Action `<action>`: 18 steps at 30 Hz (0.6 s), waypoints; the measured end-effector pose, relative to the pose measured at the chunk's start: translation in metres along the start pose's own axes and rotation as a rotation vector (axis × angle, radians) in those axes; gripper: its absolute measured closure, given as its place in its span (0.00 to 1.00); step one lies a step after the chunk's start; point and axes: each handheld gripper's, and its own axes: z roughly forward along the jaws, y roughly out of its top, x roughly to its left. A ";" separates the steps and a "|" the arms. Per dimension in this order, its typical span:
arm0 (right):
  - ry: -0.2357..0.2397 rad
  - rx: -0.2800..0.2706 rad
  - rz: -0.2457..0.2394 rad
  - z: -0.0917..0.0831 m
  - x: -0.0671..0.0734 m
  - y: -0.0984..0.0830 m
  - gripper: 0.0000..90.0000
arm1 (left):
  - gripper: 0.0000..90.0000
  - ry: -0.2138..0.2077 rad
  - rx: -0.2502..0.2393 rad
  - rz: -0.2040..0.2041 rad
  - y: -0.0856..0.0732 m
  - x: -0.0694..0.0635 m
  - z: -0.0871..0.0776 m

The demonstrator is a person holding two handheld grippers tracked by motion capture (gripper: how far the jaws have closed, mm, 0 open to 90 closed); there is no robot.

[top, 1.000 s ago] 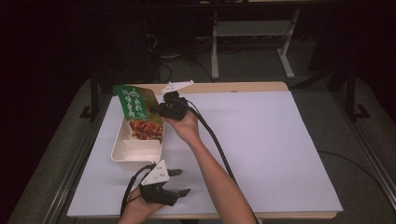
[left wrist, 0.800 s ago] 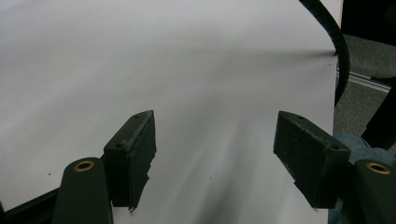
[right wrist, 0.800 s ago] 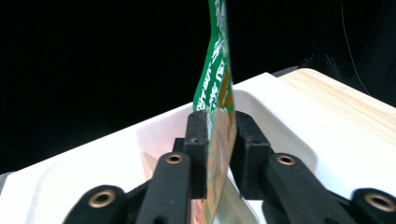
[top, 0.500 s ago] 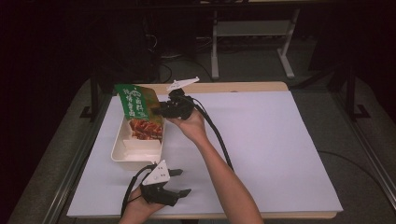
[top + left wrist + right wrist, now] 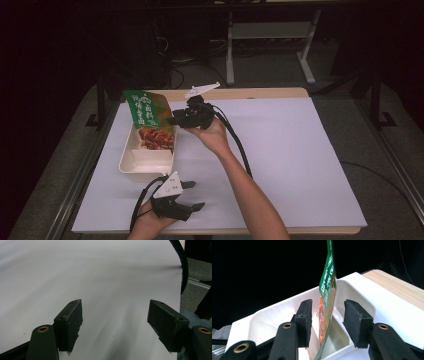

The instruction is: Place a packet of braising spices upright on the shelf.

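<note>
Right gripper view: the right gripper [image 5: 327, 317] has its jaws partly apart on either side of a green snack pouch [image 5: 326, 302] standing edge-on between them, nearer the left pad, with a clear gap to the right pad. Beyond and below the jaws lies the white compartment tray [image 5: 359, 287]; its far rim sits just short of the wooden table edge [image 5: 397, 285]. In the high view, the left gripper [image 5: 192, 195] rests with jaws wide over bare white sheet [image 5: 300, 150], open room stretching ahead of it.
</note>
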 end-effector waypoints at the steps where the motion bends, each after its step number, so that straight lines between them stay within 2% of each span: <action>1: -0.004 -0.003 -0.007 -0.003 0.000 0.000 0.62 | 0.30 0.000 0.000 0.000 0.000 0.000 0.000; 5: -0.006 0.003 -0.009 -0.009 0.001 -0.001 0.60 | 0.30 0.000 0.001 -0.002 0.000 0.000 0.000; 10: 0.012 -0.003 -0.007 -0.020 0.001 -0.004 0.57 | 0.31 -0.005 0.002 -0.006 0.001 0.000 0.004; 18: 0.004 -0.002 0.002 -0.037 -0.003 -0.011 0.51 | 0.30 -0.010 0.012 -0.002 0.001 -0.001 0.005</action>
